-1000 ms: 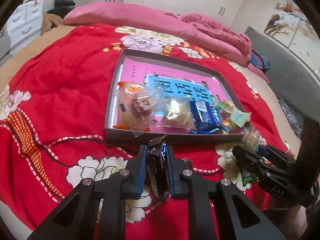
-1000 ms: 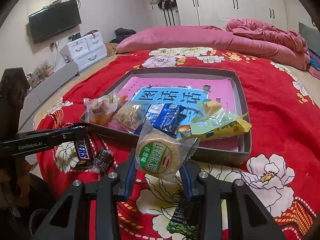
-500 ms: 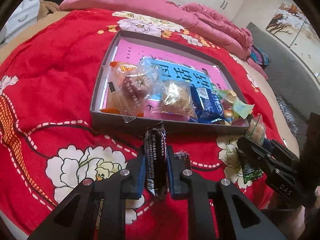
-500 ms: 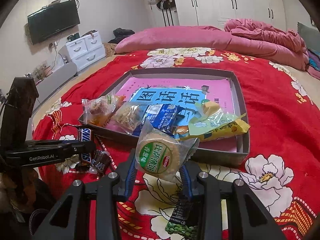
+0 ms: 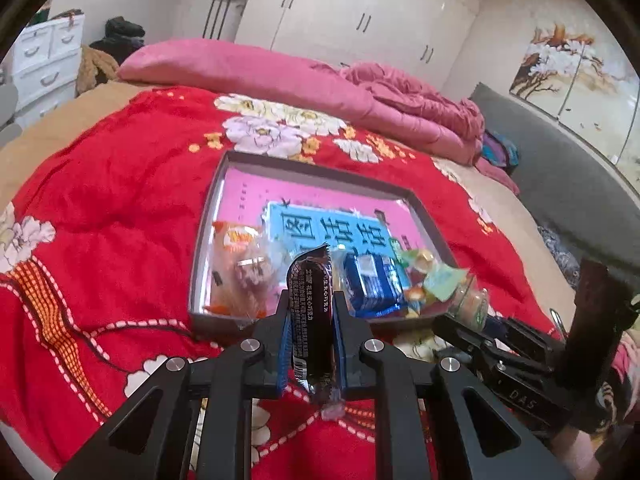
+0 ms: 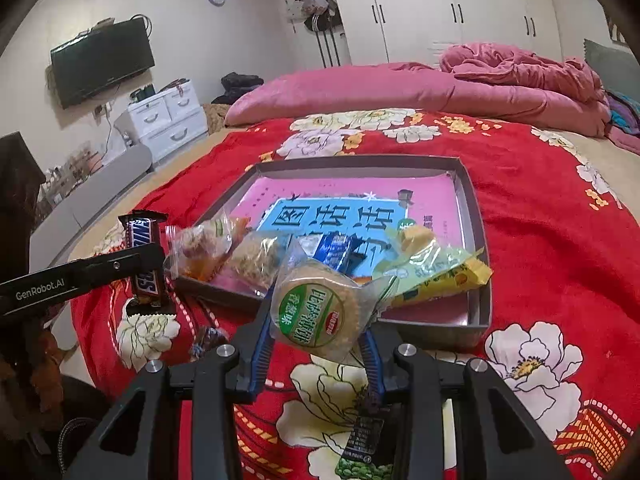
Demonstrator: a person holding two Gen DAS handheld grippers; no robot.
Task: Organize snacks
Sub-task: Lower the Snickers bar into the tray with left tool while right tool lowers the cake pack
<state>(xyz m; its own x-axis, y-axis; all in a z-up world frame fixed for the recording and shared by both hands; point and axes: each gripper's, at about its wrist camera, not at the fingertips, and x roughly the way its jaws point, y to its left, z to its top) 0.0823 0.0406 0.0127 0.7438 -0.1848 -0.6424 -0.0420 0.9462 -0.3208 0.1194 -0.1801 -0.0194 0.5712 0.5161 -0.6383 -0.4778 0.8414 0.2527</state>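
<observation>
My left gripper (image 5: 310, 320) is shut on a dark Snickers bar (image 5: 311, 312), held upright above the red blanket just in front of the grey tray (image 5: 202, 240); the bar also shows in the right wrist view (image 6: 145, 258). My right gripper (image 6: 316, 332) is shut on a round rice cracker pack with a green label (image 6: 316, 312), in front of the tray's near wall (image 6: 478, 316). The tray holds several snack packs along its near side, among them a blue pack (image 5: 372, 282) and a yellow-green pack (image 6: 436, 276).
A small dark wrapped candy (image 6: 208, 338) and a green-black pack (image 6: 362, 440) lie on the red flowered blanket (image 5: 100, 208) below my grippers. A pink pillow (image 6: 340, 88) and bunched pink quilt (image 6: 520, 68) lie at the bed's far end.
My left gripper has lifted the Snickers bar higher off the blanket and tilted up toward the tray. The right gripper with the cracker pack has risen slightly.
</observation>
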